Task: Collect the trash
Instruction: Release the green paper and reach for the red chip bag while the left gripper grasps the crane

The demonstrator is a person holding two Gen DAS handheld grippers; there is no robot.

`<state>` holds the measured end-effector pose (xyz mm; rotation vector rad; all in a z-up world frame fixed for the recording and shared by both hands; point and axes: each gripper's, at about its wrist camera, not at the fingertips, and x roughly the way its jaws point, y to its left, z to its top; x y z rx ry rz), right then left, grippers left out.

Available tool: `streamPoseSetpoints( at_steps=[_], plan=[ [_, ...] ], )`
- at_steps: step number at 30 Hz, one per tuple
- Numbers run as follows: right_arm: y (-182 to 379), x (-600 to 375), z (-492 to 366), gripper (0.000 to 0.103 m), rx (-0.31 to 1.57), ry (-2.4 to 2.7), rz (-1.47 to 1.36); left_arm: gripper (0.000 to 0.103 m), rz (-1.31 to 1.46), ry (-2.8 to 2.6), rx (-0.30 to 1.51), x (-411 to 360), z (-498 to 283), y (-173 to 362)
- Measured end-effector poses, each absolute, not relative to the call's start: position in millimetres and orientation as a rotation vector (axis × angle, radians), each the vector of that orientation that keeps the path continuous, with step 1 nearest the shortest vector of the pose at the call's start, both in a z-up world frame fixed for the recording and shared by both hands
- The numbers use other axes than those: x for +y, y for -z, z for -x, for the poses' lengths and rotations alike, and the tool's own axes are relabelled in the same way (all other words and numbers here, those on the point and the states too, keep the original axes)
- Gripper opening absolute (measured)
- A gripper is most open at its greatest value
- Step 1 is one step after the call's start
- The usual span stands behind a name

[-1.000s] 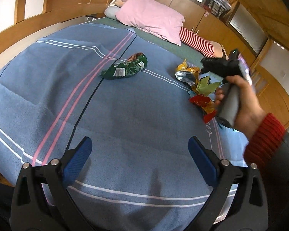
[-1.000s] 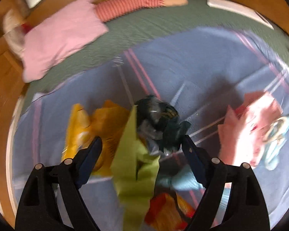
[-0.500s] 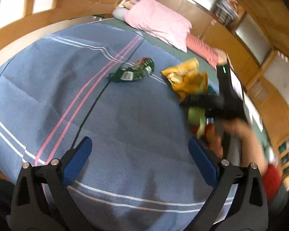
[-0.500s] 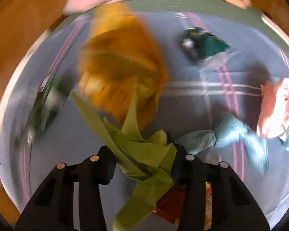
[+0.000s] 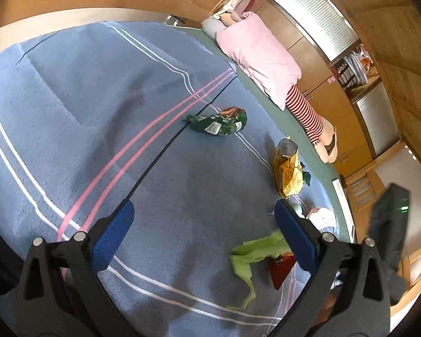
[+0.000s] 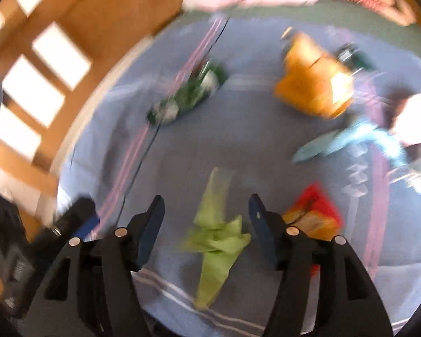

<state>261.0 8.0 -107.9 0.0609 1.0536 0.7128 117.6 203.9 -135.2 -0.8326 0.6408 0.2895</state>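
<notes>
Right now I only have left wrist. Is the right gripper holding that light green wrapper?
Observer: No. The right gripper is open; the light green wrapper lies loose between its fingers.
Operator: Anything under it?
Observer: Only the blue blanket, as far as the blur shows.
Operator: What does the left gripper hide on its right side?
Observer: A light blue wrapper, stretched out beyond the red wrapper.

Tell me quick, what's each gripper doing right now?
Left gripper: open, holding nothing.
Right gripper: open, above the lime-green wrapper, not gripping it.
</notes>
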Motion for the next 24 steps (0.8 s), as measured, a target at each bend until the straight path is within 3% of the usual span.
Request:
streamPoseSetpoints(
  at_steps=[2, 3, 4, 14, 24],
  plan=[
    [86.9, -16.2, -262.0, 0.068, 0.886, -0.576, -0.105, 0.099, 0.829, -0.289, 0.634, 203.5, -117.4, 135.0],
    [82.9, -22.8, -265.7, 0.079, 0.848, -0.516, -0.112, 0.099, 0.827, -0.289, 0.632, 203.4, -116.4, 134.3],
    [83.4, -27.3, -273.9, 0.082, 0.829, -0.462, -0.116, 0.099, 0.822, -0.288, 0.631, 202.7, -116.7, 133.9],
    [169.5, -44.4, -339.0, 0.082, 1.133, -0.193, -0.181, 0.099, 0.722, -0.309, 0.617, 192.0, -120.1, 127.8],
    [171.7, 5.9, -290.8, 0.082, 1.215, -0.423, -0.029, 0.099, 0.781, -0.317, 0.58, 201.8, -112.3, 127.7]
  ],
)
